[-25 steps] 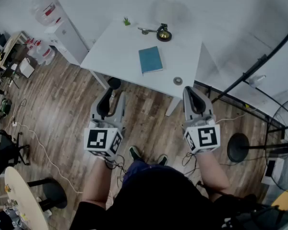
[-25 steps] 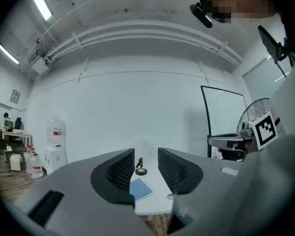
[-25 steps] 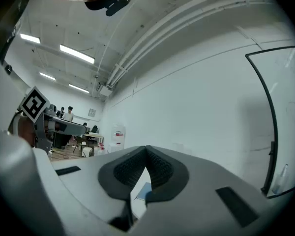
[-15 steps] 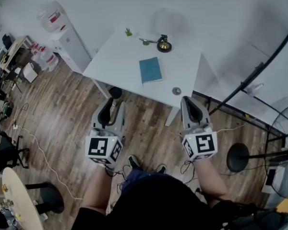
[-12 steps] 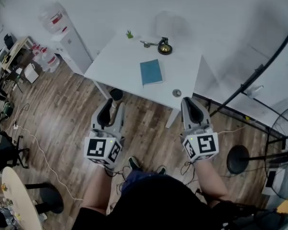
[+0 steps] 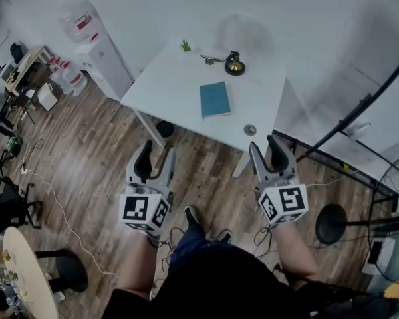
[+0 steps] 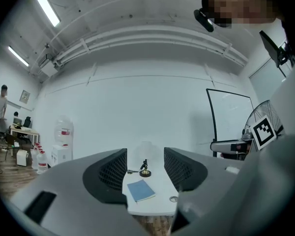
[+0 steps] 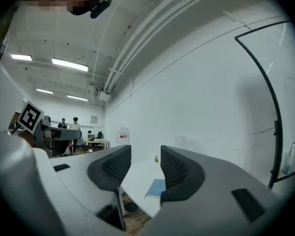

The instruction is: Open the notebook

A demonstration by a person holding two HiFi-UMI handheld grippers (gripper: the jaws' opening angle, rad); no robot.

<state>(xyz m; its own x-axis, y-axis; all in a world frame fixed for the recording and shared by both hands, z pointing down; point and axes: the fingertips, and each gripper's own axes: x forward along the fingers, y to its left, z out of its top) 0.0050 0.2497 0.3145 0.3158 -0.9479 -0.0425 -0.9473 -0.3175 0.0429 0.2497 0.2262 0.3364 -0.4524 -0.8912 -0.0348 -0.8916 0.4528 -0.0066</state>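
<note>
Notebook [image 8: 155,187] partly hidden in right gripper view, small disc [image 6: 250,129] unidentifiable

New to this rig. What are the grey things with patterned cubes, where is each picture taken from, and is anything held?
A person holds a two-jaw gripper in each hand: left gripper, right gripper; the cubes belong to them. The head view looks down from the person's head; each gripper view looks along its own jaws. Both are open and empty; the right's jaws have just opened. The white table ahead carries a closed blue notebook, a tiny plant and a brass-based ornament.
</note>
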